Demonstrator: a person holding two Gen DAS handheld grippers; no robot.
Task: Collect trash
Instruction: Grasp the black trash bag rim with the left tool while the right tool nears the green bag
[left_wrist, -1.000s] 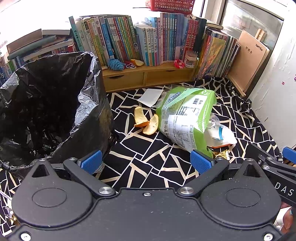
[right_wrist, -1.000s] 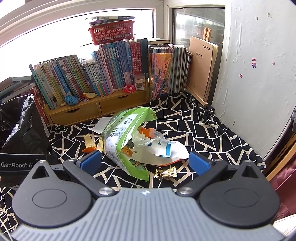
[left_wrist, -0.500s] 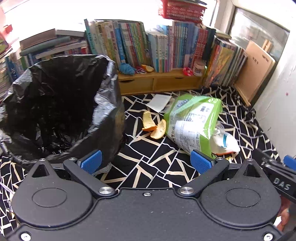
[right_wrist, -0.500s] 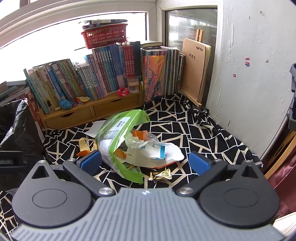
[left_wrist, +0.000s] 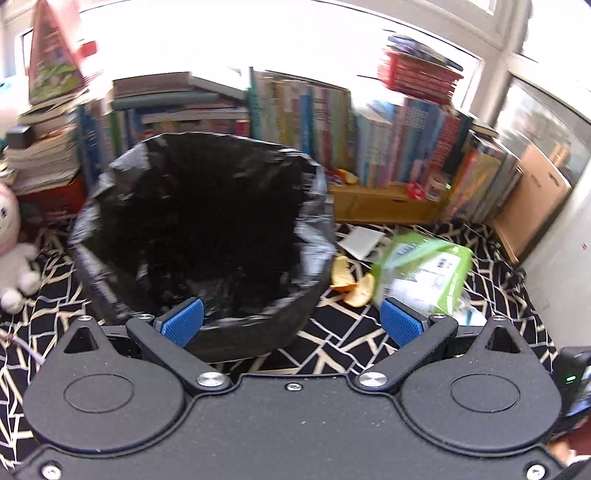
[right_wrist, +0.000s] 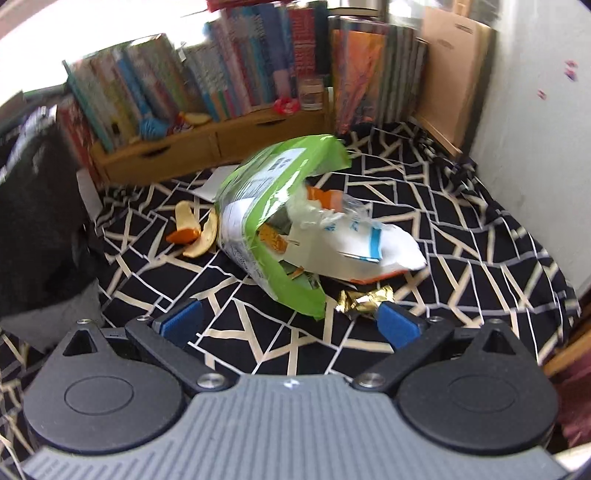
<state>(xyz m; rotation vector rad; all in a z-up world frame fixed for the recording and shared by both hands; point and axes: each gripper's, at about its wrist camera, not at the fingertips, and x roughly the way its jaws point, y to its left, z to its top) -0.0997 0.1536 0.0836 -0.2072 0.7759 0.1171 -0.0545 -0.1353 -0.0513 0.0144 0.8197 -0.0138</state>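
The crinkled green snack bag (right_wrist: 273, 218) lies on the black geometric-patterned cloth (right_wrist: 461, 236), just ahead of the spread, empty right tool (right_wrist: 288, 317); a gold foil wrapper (right_wrist: 364, 300) sits beside the bag. The left tool (left_wrist: 291, 320), spread too, has swung toward the glossy black-lined bin (left_wrist: 199, 236), left of the bag; orange peels (left_wrist: 351, 280) lie between.

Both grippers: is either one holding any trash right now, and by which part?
Nothing is held. The left gripper is open at the trash bag; the right gripper is open, short of the green packet.
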